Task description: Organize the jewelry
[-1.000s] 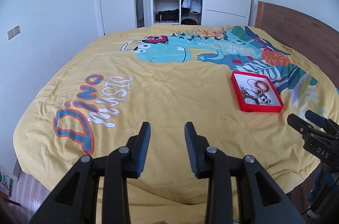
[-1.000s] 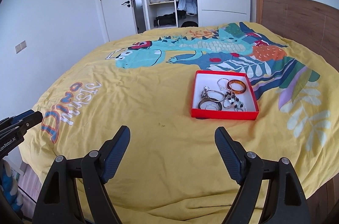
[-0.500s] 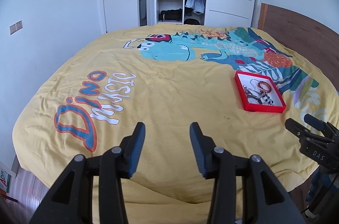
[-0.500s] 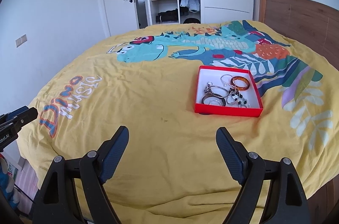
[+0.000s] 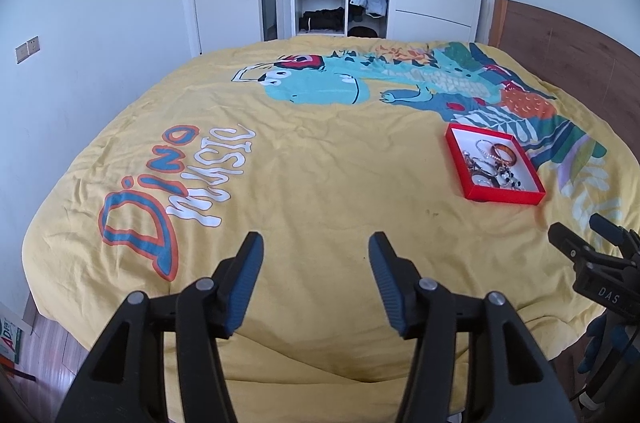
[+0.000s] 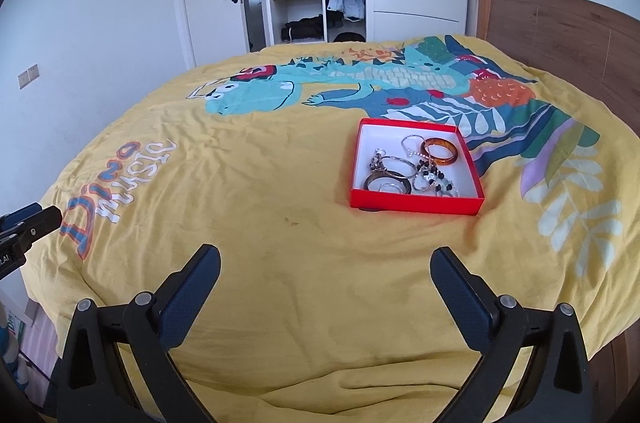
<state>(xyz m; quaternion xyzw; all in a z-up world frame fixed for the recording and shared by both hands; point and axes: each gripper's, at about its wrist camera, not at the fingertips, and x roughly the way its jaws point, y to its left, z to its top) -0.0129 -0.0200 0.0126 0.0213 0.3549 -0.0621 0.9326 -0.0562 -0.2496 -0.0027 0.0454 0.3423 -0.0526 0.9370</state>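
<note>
My left gripper (image 5: 316, 275) and right gripper (image 6: 326, 293) hang over the yellow duvet (image 6: 260, 243), fingers spreading, nothing between them. The red jewelry tray (image 6: 416, 201) sits ahead, bracelets and chains tangled — I'd risk lifting a whole clump, or tipping the tray on soft bedding.

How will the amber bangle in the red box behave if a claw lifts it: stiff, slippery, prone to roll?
The amber bangle looks like a rigid glossy hoop, so probably stiff and somewhat slippery. Round, it may roll if dropped on edge. It touches a thin silver bangle in the red box, which might shift too.
</note>
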